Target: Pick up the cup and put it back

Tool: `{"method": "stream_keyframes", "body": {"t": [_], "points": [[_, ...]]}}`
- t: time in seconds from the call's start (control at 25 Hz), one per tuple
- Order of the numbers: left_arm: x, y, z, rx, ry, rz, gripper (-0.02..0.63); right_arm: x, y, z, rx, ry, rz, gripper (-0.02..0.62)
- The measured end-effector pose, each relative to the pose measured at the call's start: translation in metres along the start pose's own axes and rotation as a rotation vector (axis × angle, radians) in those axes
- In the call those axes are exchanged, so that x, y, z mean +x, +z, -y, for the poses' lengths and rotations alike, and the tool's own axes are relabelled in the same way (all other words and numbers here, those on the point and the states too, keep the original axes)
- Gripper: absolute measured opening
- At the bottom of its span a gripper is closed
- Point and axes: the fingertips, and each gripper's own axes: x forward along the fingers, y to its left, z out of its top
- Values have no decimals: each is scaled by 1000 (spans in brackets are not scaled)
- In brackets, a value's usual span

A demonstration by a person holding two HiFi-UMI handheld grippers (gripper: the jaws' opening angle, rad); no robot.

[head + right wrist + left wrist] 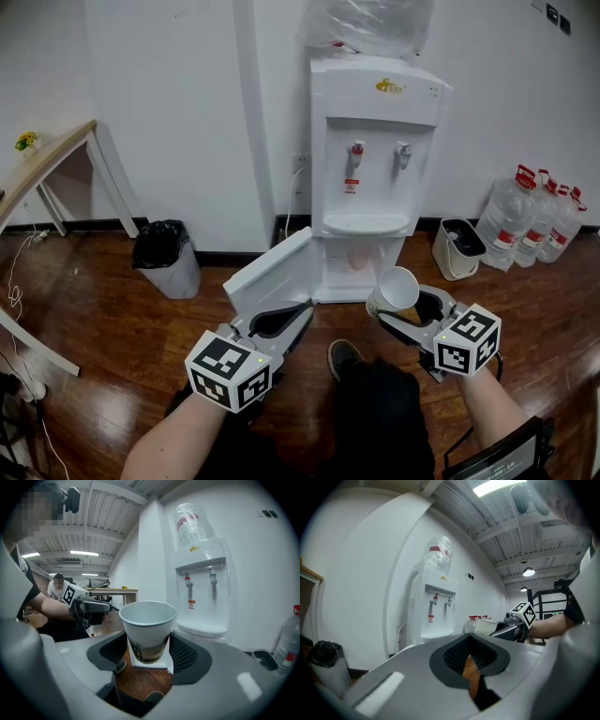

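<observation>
Two hand-held grippers reach out over a wooden floor [94, 309] toward a white water dispenser [375, 169] against the wall. On the right side, the right gripper [401, 307] has its jaws clamped on the lower part of a white paper cup [394, 291], held in the air, mouth open and empty. Beside it, the left gripper [286, 319] has its jaws closed together with nothing between them.

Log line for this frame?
left tongs: shut, empty | right tongs: shut on cup | cup: mouth up, held clear of dispenser
</observation>
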Motion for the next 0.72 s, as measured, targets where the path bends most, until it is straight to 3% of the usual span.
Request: {"method": "stream_keyframes", "body": {"t": [0.32,0.48,0.72], "points": [[3,-28,-22,8,51,-95,210,23,-25,23,29,-29,-15,287],[12,-42,-39,-9,83,-103,210,40,-54,47,52,-54,-33,287],[24,-55,-49,13,72,-139,210,69,-102,72,63,-84,-67,287]]}}
